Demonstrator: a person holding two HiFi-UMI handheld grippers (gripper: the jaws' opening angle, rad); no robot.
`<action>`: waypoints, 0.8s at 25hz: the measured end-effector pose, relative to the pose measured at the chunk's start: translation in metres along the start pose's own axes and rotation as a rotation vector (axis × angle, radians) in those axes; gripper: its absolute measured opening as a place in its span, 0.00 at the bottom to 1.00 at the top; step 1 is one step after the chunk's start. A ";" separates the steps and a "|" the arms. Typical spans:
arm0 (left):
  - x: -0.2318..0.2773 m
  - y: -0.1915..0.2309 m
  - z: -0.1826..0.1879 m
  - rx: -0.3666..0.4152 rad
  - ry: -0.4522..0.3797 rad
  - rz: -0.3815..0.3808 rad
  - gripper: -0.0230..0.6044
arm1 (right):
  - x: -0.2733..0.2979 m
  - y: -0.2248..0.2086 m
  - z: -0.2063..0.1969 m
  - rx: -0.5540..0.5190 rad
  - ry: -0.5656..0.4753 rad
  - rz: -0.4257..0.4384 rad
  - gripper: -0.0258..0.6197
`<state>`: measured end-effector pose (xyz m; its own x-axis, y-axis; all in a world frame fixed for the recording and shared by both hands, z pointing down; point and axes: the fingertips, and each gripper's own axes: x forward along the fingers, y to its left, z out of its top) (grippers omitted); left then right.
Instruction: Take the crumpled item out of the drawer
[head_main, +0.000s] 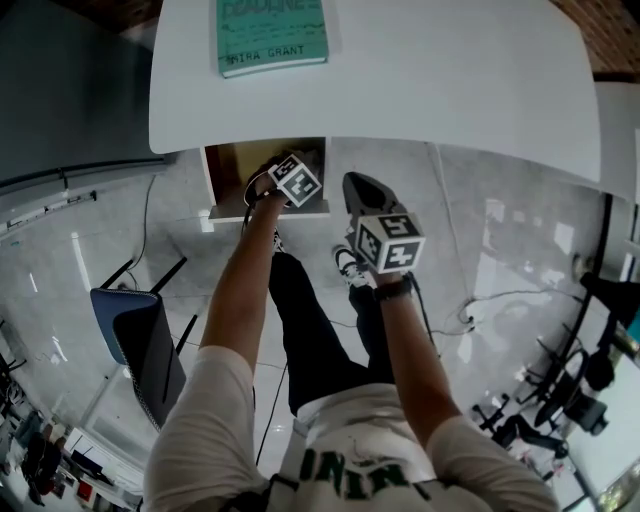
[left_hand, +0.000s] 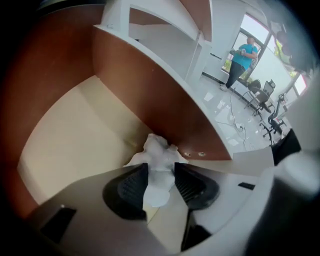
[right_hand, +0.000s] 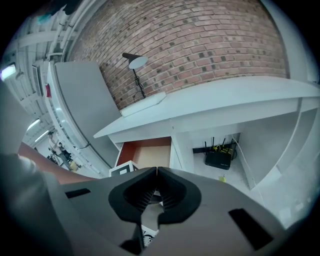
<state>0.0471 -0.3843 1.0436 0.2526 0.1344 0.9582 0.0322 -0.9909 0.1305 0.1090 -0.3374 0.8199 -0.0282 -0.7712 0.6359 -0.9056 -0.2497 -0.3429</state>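
The open drawer (head_main: 214, 190) hangs under the white desk; its tan floor (left_hand: 75, 135) and red-brown walls fill the left gripper view. A crumpled white paper (left_hand: 157, 160) lies in the drawer's near corner, against the side wall. My left gripper (left_hand: 160, 181) reaches down into the drawer, its jaws spread wide with the paper standing between them. In the head view only its marker cube (head_main: 294, 180) shows clearly. My right gripper (right_hand: 157, 176) hangs outside the drawer, a little to its right (head_main: 365, 192), shut with nothing in it.
A teal book (head_main: 271, 35) lies on the white desk top (head_main: 420, 70). A blue chair (head_main: 140, 335) stands at my left. A black router (right_hand: 219, 159) sits under the desk and a lamp (right_hand: 134, 62) on it. A person in teal (left_hand: 241, 60) stands far off.
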 end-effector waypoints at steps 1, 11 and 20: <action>0.002 0.001 0.000 0.017 0.002 0.015 0.30 | 0.000 -0.001 0.000 0.009 0.002 -0.001 0.05; 0.005 0.002 0.005 0.028 -0.019 0.018 0.11 | 0.003 -0.003 0.001 0.088 -0.004 0.020 0.05; -0.041 -0.005 0.021 -0.082 -0.101 0.033 0.04 | -0.006 0.005 0.004 0.006 0.058 0.032 0.05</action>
<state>0.0564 -0.3846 0.9984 0.3488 0.0970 0.9322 -0.0562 -0.9907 0.1241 0.1066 -0.3360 0.8116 -0.0819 -0.7440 0.6631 -0.9011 -0.2290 -0.3683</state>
